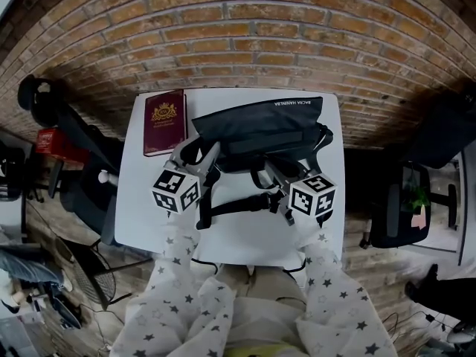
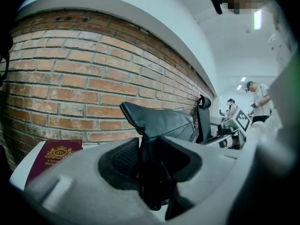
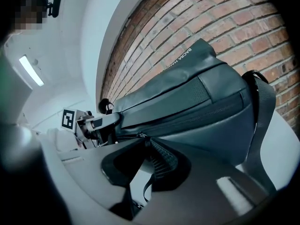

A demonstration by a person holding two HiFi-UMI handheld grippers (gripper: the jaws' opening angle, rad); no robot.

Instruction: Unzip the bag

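**Bag** (image 1: 256, 125): a dark grey sling bag with white lettering along its far edge. It lies lengthwise across the far half of the white desk (image 1: 245, 244). Its black strap (image 1: 238, 203) loops out toward the near edge. The zip (image 3: 190, 116) along the front panel appears shut over its visible length. The left claw (image 1: 199, 153) pinches up a fold at the bag's left end. The right claw (image 1: 277, 166) nips the bag at the zip's end.
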